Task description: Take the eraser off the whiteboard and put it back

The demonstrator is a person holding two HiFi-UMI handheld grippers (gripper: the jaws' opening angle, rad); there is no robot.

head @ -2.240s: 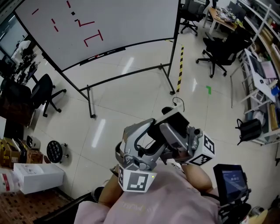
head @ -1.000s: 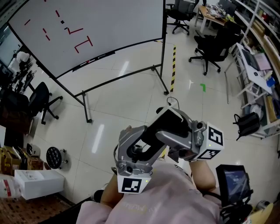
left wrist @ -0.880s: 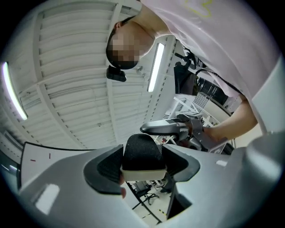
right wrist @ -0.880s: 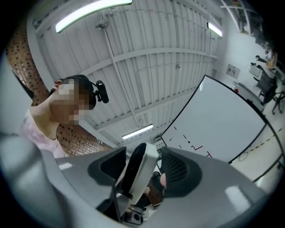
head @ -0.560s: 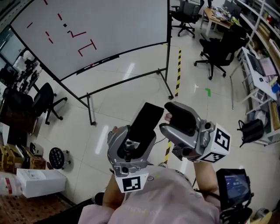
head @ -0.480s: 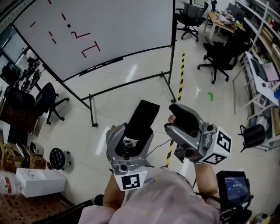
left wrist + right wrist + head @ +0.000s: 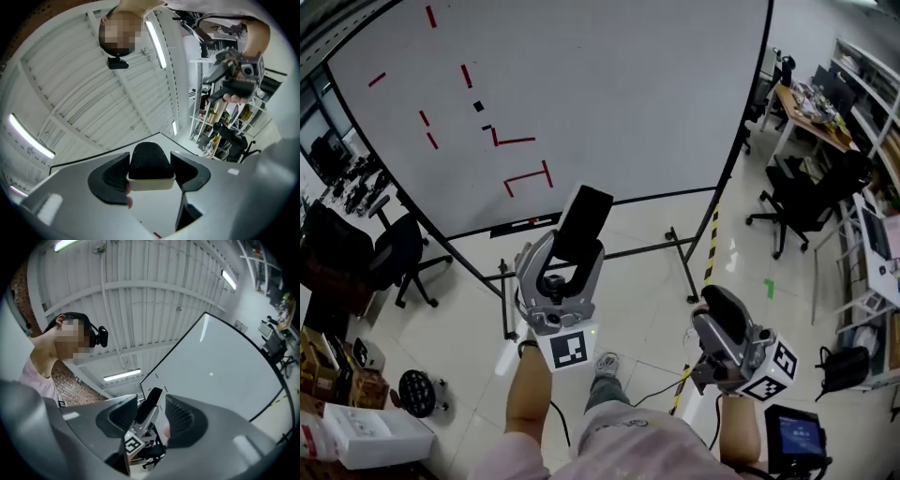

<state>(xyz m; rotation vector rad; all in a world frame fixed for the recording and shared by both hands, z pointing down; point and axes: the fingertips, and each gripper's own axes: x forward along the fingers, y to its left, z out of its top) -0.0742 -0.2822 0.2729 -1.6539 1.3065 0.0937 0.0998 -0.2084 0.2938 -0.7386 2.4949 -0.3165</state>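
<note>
While the head view shows the eraser (image 7: 585, 217) upright in the left gripper (image 7: 565, 258), it's well apart from the whiteboard (image 7: 619, 94). Left gripper view: jaws clamped on its sides. It looks light, with a stiff shell and soft felt, so grip the shell. Right gripper view: right gripper (image 7: 151, 414) empty, jaws parted, just been closing.

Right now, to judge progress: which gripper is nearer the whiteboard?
Left. The left gripper, shut on the eraser, reaches toward the whiteboard; the right gripper, empty jaws just closing, sits lower, farther back.

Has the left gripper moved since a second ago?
Yes. The left gripper, shut on the eraser, has gone forward toward the whiteboard; the eraser now overlaps its lower edge.
</note>
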